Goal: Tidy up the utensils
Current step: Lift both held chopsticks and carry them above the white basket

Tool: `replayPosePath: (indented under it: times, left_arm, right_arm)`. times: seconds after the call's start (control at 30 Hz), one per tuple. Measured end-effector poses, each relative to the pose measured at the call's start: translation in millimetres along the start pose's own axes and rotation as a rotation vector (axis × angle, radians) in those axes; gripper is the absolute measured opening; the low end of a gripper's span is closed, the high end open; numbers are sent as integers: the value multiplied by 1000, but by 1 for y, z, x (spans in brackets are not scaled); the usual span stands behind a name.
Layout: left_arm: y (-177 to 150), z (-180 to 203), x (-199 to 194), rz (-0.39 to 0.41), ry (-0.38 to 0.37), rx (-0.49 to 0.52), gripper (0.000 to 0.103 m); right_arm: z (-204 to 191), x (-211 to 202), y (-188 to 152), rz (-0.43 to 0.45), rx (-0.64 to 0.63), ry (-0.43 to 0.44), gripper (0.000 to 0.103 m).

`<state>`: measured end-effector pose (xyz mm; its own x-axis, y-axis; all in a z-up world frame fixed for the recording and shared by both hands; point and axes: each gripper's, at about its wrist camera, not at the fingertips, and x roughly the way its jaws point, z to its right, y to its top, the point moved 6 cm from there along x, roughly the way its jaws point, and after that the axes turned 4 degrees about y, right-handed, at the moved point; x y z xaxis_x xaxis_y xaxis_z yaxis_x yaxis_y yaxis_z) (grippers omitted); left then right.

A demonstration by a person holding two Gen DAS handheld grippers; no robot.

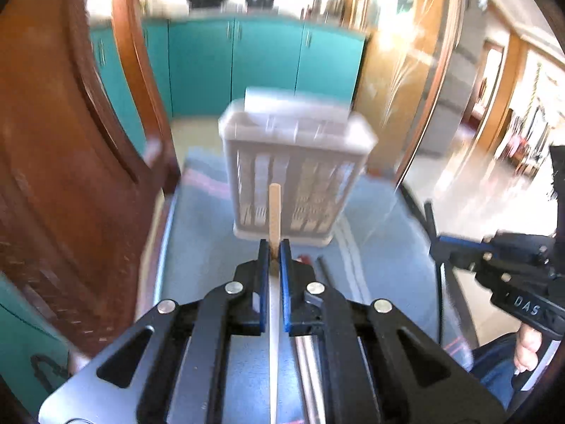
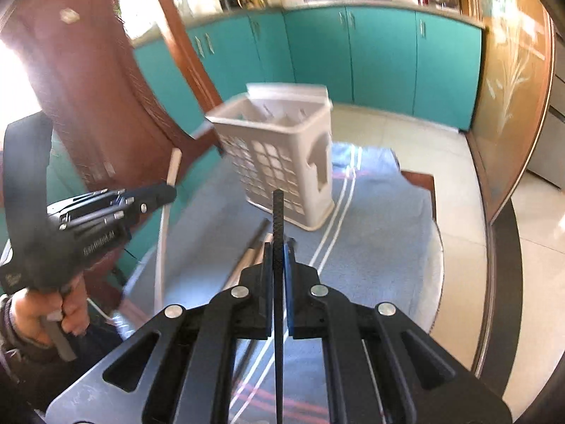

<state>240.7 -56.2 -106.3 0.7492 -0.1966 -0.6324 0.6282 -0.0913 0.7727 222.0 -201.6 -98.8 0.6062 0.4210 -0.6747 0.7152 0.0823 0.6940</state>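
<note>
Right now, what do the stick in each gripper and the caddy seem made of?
Left gripper: pale stick, seemingly unfinished wood or bamboo, tan and matte. Right gripper: black stick, matte with a ribbed tip; plastic or coated metal, unclear. Caddy: white moulded plastic, judging by its lattice walls and smooth rim.

The pale slotted plastic utensil basket (image 2: 279, 162) looks matt; the blue striped cloth (image 2: 381, 219) beneath is soft (woven-looking); the black ribbed chopstick (image 2: 278, 226) appears rough.
</note>
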Motion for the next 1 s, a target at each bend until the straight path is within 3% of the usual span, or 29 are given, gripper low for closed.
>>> replayPosePath:
  times: [0.13,0.27,0.43,0.6,0.73,1.0]
  left_arm:
    - [21,3,-53,129,40,5,7]
    - [50,2,-95,226,12,-27,7]
    - [115,0,-130,401,28,-75,7]
    - [161,-20,-133,536,49,-221,7]
    - [174,-29,-96,541,109,-291,7]
    - [149,-26,8,331,173,-236,7]
  right_arm:
    - [-10,-36,8,76,23,61,7]
    - [-25,-70,37,167,24,116,7]
    - [-23,-105,105,338,17,66,7]
    - [-11,-122,157,530,72,39,7]
    - [-6,-116,176,621,71,-29,7]
    - [6,-34,150,485,26,-116,7]
